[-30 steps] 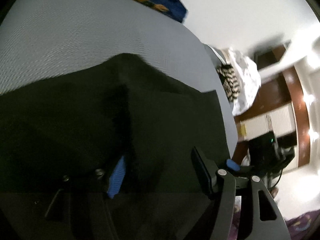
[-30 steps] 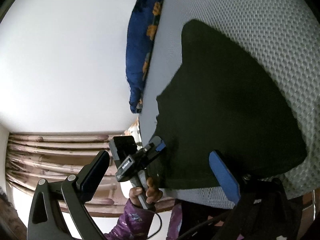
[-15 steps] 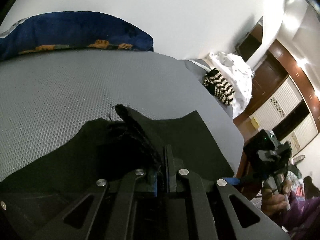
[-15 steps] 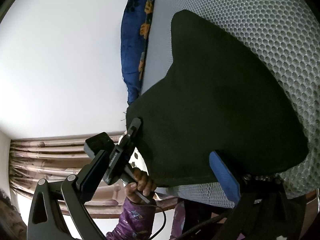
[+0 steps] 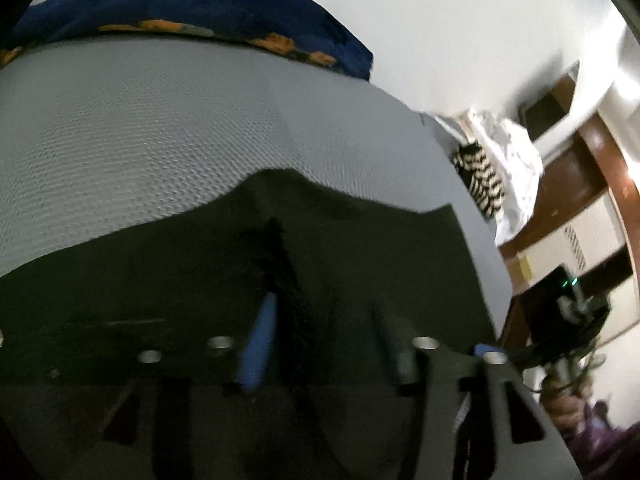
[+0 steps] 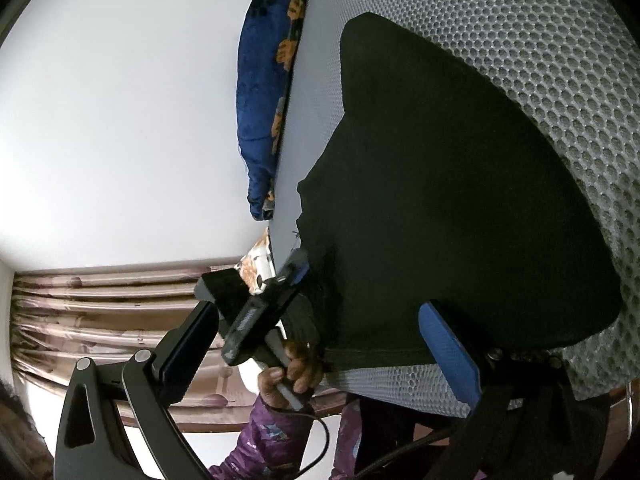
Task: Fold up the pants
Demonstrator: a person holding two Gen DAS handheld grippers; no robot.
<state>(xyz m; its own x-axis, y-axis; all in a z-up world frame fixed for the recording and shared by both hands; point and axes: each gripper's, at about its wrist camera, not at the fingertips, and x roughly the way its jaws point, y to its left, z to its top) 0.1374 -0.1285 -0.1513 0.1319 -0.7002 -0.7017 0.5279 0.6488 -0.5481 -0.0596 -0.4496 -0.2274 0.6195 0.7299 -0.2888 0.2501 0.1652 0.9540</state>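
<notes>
Black pants (image 5: 360, 248) lie spread flat on a grey mesh mattress (image 5: 160, 140). My left gripper (image 5: 324, 320) hovers low over their near edge. Its jaws are opening, and a frayed dark bit of fabric lies loose between the blue pad (image 5: 258, 340) and the grey pad, unpressed. The right wrist view shows the same pants (image 6: 440, 180), with the left gripper (image 6: 296, 268) at their corner, held by a hand in a purple sleeve (image 6: 276, 436). My right gripper (image 6: 316, 310) stands wide open at the mattress edge, its blue pad (image 6: 448, 344) beside the pants' hem.
A blue pillow with orange flowers (image 5: 200, 12) lies along the far side of the mattress against a white wall. Striped and white clothes (image 5: 480, 176) are heaped at the right end. Brown curtains (image 6: 80, 300) hang beyond the left edge.
Half a second ago the left gripper was shut on the pants' edge and had drawn the corner outward. Now its jaws stand apart and the fabric has dropped back. The right gripper has not moved.
</notes>
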